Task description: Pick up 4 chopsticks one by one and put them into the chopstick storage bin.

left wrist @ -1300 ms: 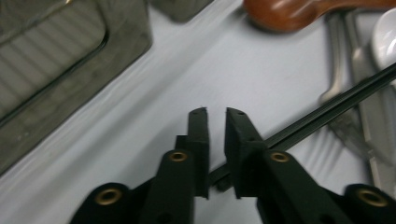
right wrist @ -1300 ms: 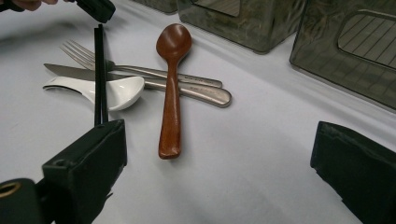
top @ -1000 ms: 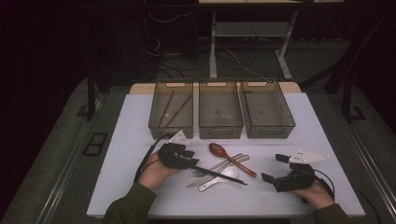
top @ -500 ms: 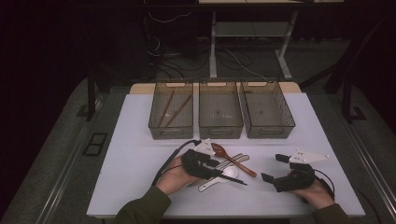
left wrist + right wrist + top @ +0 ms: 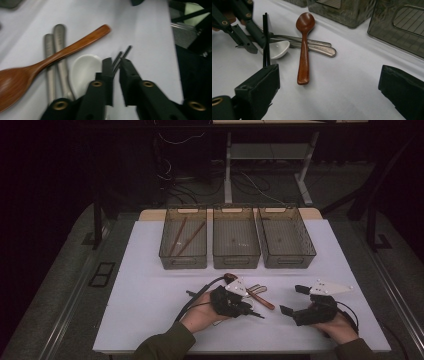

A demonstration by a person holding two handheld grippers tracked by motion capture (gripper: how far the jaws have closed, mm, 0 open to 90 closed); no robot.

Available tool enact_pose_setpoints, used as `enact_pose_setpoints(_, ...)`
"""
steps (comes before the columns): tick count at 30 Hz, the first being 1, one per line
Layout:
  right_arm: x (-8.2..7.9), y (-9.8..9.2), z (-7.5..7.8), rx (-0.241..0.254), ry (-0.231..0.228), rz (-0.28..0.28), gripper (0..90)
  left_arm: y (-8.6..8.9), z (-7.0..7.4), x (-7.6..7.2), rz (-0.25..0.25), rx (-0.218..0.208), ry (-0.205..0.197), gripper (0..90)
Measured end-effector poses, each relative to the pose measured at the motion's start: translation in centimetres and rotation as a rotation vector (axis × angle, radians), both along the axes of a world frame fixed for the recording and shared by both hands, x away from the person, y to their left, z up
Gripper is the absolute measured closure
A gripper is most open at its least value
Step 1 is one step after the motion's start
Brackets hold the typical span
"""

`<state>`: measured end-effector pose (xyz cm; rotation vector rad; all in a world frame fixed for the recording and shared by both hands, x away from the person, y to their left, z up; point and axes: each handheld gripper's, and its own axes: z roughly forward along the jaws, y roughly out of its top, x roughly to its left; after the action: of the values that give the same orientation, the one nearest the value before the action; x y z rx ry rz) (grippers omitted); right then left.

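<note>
White tabletop (image 5: 150, 285) lies bare to the left of the left gripper (image 5: 248, 309) and in the strip between both grippers and the three bins (image 5: 237, 265). The bins stand in a row touching one another, walling off the far side. A cluster of utensils crowds the middle: a wooden spoon (image 5: 50, 61) lies across two metal handles (image 5: 60, 62), a white spoon (image 5: 83, 71) beside them, and black chopsticks (image 5: 122, 56) between the closed left jaws. Bare table separates the cluster from the wide-open right gripper (image 5: 294, 300).
</note>
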<state>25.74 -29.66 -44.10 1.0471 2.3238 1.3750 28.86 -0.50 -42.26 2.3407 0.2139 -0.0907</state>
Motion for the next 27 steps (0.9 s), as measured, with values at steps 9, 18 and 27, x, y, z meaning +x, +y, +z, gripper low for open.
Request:
enact_pose_setpoints(9,0.0,-0.1,0.0,0.003,0.000,-0.002,3.2,-1.6,-1.1,-1.0,-0.057,0.056,0.028,88.6)
enact_pose_setpoints(18,0.0,-0.1,0.0,0.002,0.000,-0.002,3.2,-2.4,-1.4,-0.6,-0.024,0.076,0.022,88.6)
enact_pose_setpoints(27,0.0,-0.1,0.1,0.004,-0.002,-0.003,3.2,-3.2,-1.3,0.6,0.002,0.083,0.000,88.6)
